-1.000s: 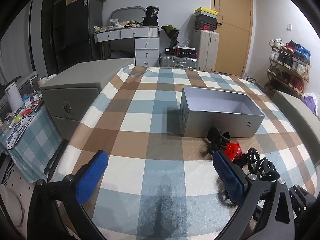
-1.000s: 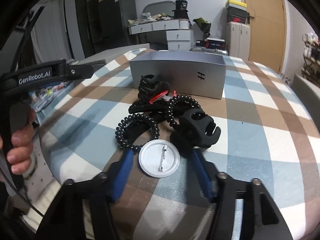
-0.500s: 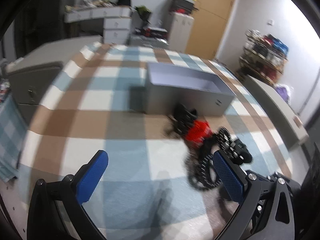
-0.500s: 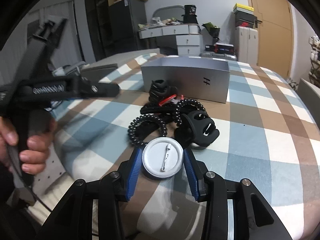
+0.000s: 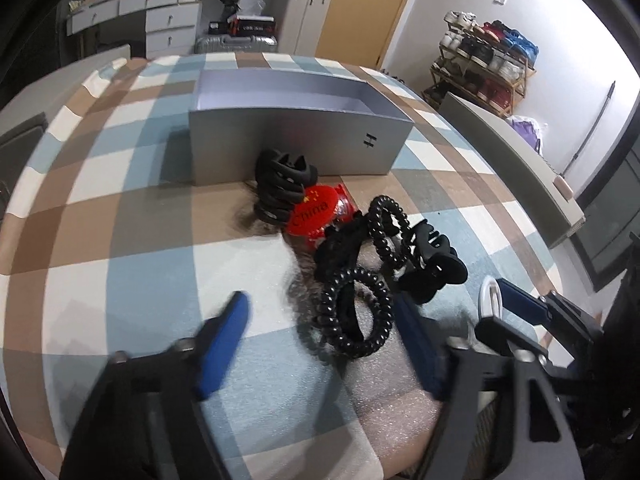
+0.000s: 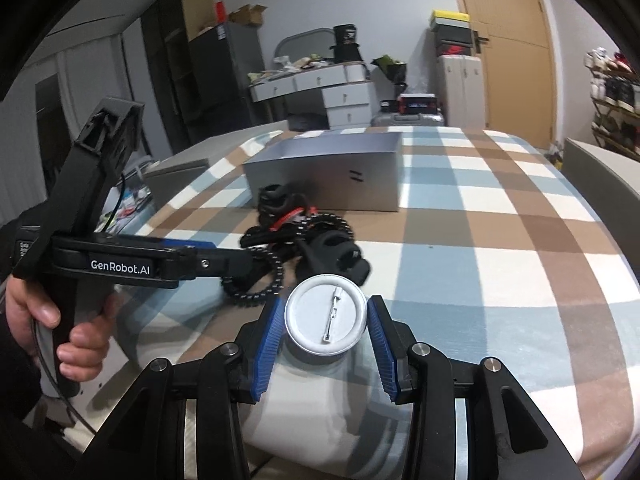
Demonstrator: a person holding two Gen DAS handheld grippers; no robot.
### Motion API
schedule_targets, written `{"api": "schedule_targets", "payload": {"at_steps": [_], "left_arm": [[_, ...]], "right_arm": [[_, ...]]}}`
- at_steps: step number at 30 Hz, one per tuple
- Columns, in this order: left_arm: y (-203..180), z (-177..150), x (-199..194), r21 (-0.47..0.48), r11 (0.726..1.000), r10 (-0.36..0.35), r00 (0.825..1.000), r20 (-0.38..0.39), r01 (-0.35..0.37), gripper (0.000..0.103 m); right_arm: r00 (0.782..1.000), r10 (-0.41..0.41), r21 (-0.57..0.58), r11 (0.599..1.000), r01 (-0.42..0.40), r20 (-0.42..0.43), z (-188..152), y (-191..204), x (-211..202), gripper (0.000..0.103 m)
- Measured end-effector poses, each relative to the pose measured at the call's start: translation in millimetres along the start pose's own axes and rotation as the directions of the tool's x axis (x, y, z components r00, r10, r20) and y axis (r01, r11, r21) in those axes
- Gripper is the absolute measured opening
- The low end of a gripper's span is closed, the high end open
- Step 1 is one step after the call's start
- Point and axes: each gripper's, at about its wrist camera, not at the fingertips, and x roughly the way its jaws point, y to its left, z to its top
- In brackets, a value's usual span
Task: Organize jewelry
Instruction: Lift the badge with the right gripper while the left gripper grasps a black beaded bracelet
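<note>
Nearest to us, the right gripper (image 6: pixel 326 330) clamps a round white pin badge (image 6: pixel 325 314) by its rim between both blue pads (image 6: pixel 267 350), back side up so the metal pin shows; the badge sits off the checked cloth (image 6: pixel 500 248). From the left wrist view the same badge appears edge-on at the right, a thin white disc (image 5: pixel 489 295) against a blue pad.

Our left gripper (image 5: pixel 320 342) points down at the pile. Its jaws have just been closing and stand about half apart, with a black spiral hair tie (image 5: pixel 357 314) lying between the blue pads (image 5: pixel 224 340); the pads are blurred and we cannot see them pressing on it. In the right wrist view a hand (image 6: pixel 48 320) holds this gripper's black handle, and its tip reaches over the spiral hair tie (image 6: pixel 256 280).

Just beyond lies the heap: a black claw clip (image 5: pixel 430 264) beside the tie, a second black coil (image 5: pixel 386 224) looping over it, then a red badge reading "China" (image 5: pixel 316 210), partly under another black claw clip (image 5: pixel 282 186) that rests against the box.

Behind the heap stands the open grey box (image 5: pixel 300 144), its inside empty as far as we see, on the blue, brown and white checked cloth.

Farther off we see a white chest of drawers (image 6: pixel 344 96), a wooden door (image 6: pixel 508 40) and a shoe rack (image 5: pixel 480 64).
</note>
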Motion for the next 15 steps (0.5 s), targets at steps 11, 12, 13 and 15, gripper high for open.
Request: {"api": "schedule_targets", "payload": {"at_steps": [11, 12, 13, 15], "left_arm": [[-2.2, 0.3, -2.2, 0.031, 0.999, -0.028, 0.999, -0.015, 0.029, 0.006], [-4.1, -0.1, -4.4, 0.043, 0.999, -0.017, 1.0, -0.01, 0.018, 0.006], [-6.1, -0.7, -5.8, 0.058, 0.998, -0.004, 1.0, -0.011, 0.004, 0.006], [-8.5, -0.5, -6.0, 0.073, 0.997, -0.001, 1.0, -0.008, 0.002, 0.005]], "right_arm": [[0.999, -0.025, -0.02, 0.999, 0.025, 0.026, 4.4, -4.2, -6.2, 0.042], [0.999, -0.03, -0.023, 0.999, 0.03, 0.034, 6.3, -5.0, -8.3, 0.042], [0.999, -0.033, -0.019, 0.999, 0.033, 0.04, 8.1, -6.5, -9.7, 0.042], [0.998, -0.039, -0.006, 0.999, 0.04, 0.051, 12.0, -10.2, -12.6, 0.042]]}}
